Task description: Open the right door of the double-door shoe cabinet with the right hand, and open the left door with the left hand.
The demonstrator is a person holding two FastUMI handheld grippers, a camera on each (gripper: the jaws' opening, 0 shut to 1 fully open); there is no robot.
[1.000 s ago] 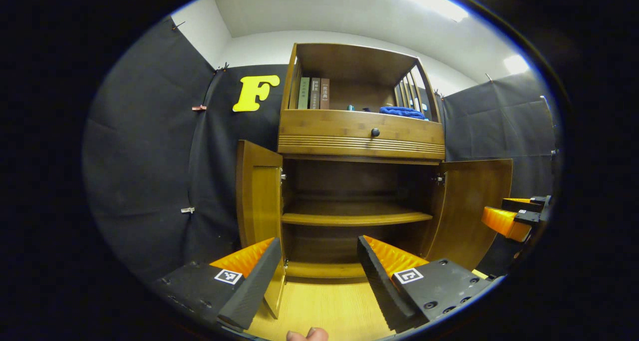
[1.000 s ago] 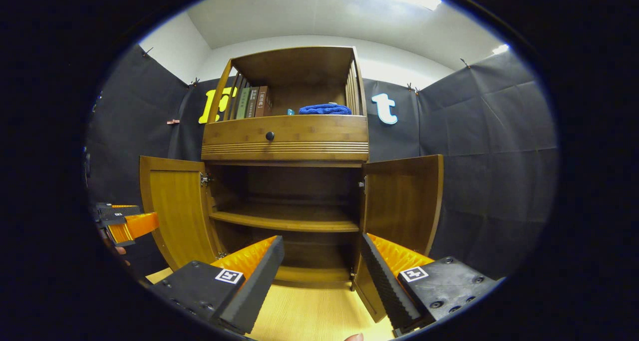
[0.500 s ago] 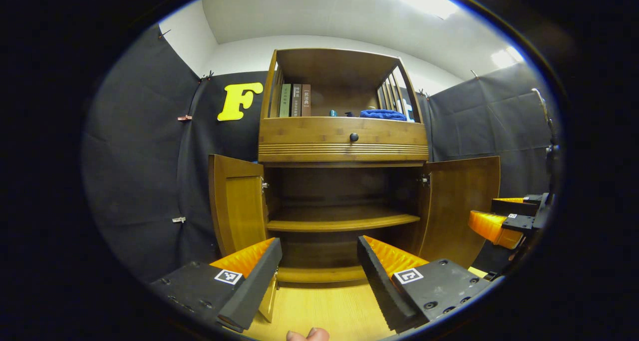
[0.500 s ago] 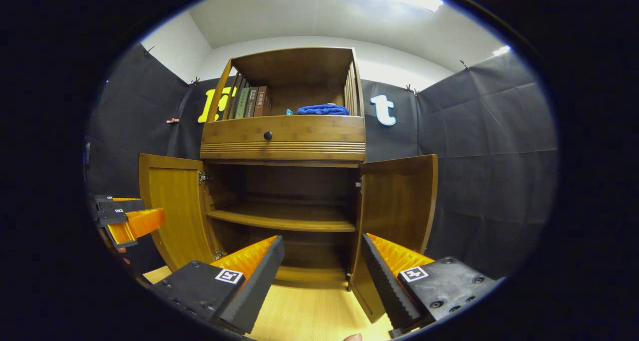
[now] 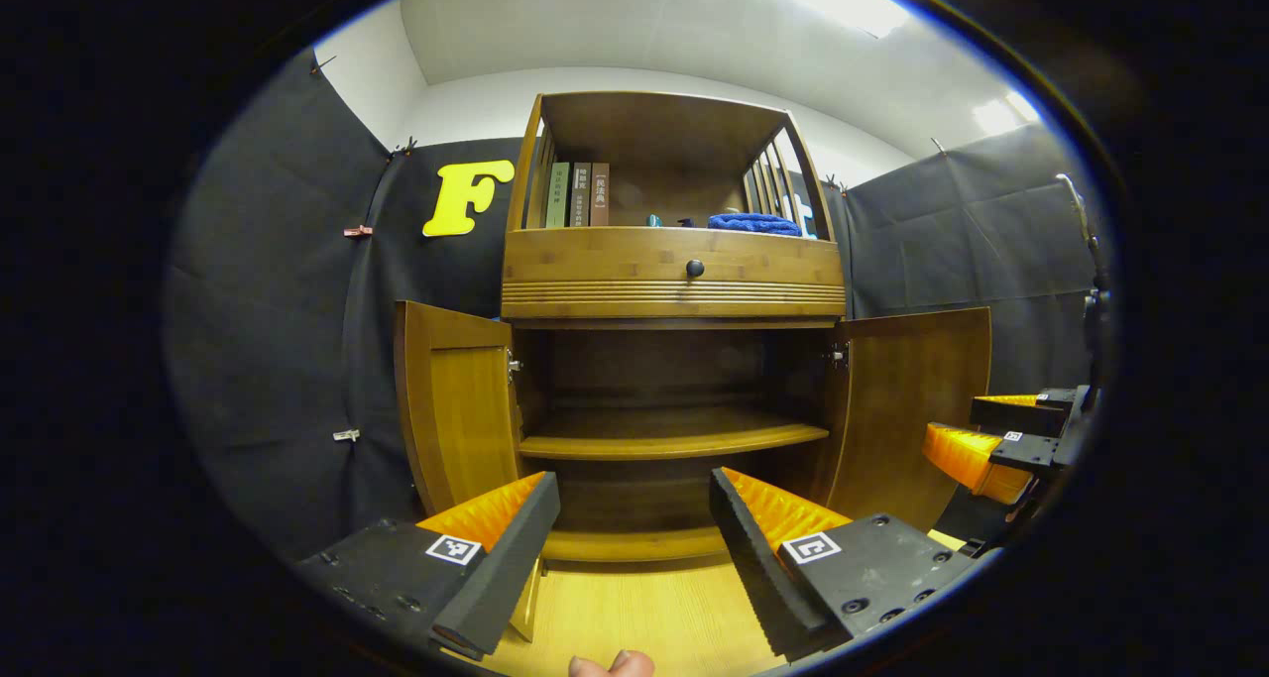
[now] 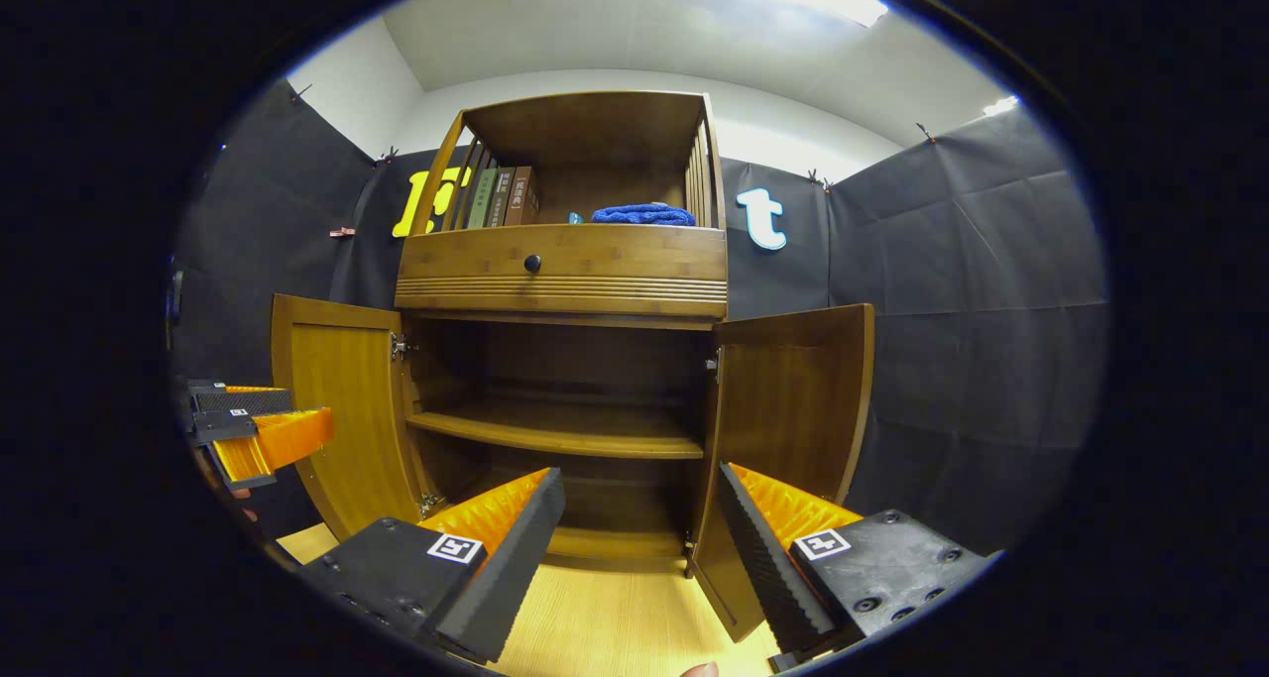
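Shoe cabinet (image 5: 674, 271) — upright against booth wall, facing both claws. Left door (image 5: 451, 414), right door (image 5: 917, 409): swung wide. Left claw (image 5: 634, 548), right claw (image 6: 639, 548) — spread apart, holding nothing, short of the doors.

occluded: left door (image 5: 451, 424) lower corner behind left gripper (image 5: 634, 548) | cut off: fingertip (image 5: 610, 665) at bottom edge | too small: book (image 5: 599, 193) spine text

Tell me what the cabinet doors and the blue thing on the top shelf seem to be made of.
The left door and right door look like varnished wood, perhaps bamboo: warm brown, fine grain, slight sheen. The blue thing looks like soft folded cloth, perhaps a towel, with rounded folds.
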